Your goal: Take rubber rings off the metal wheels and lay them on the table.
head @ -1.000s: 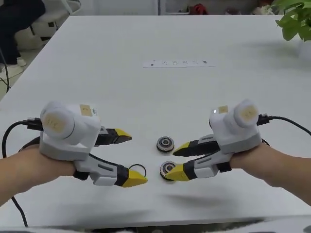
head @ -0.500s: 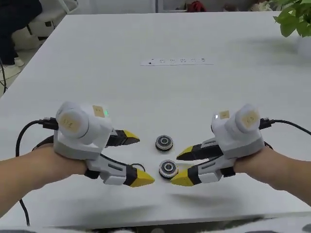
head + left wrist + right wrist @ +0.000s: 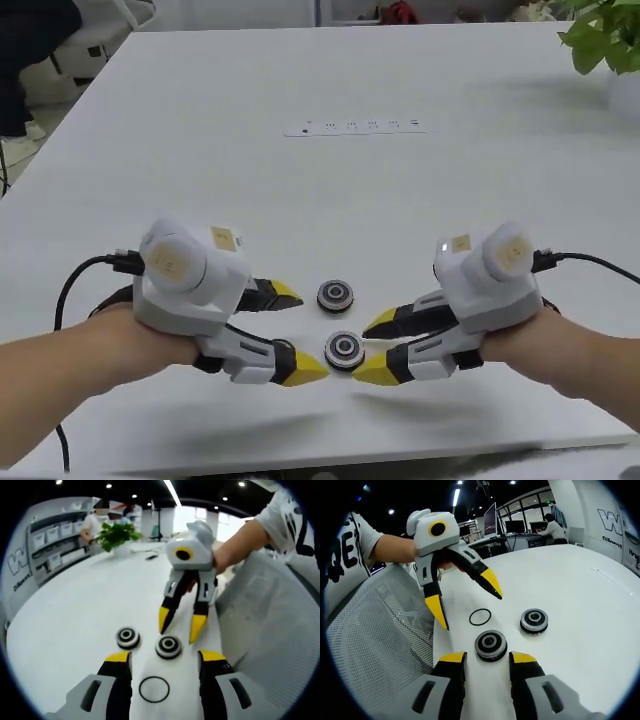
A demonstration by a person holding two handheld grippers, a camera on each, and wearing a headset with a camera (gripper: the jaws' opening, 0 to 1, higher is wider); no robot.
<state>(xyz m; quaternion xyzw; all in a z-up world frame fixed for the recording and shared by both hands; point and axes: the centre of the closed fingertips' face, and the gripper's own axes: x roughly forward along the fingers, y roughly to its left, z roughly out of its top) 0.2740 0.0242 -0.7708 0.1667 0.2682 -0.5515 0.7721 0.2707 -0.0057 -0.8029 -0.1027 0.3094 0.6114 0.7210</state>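
Metal wheel (image 3: 343, 349) flat on table (image 3: 300, 200), hub upward

A person's left forearm (image 3: 60, 375) and right forearm (image 3: 585, 355) reach in from either side, each bearing a white tool held low and level, the left gripper (image 3: 302, 331) and right gripper (image 3: 369, 347) pointing yellow tips at one another, close together, both with jaws spread apart.
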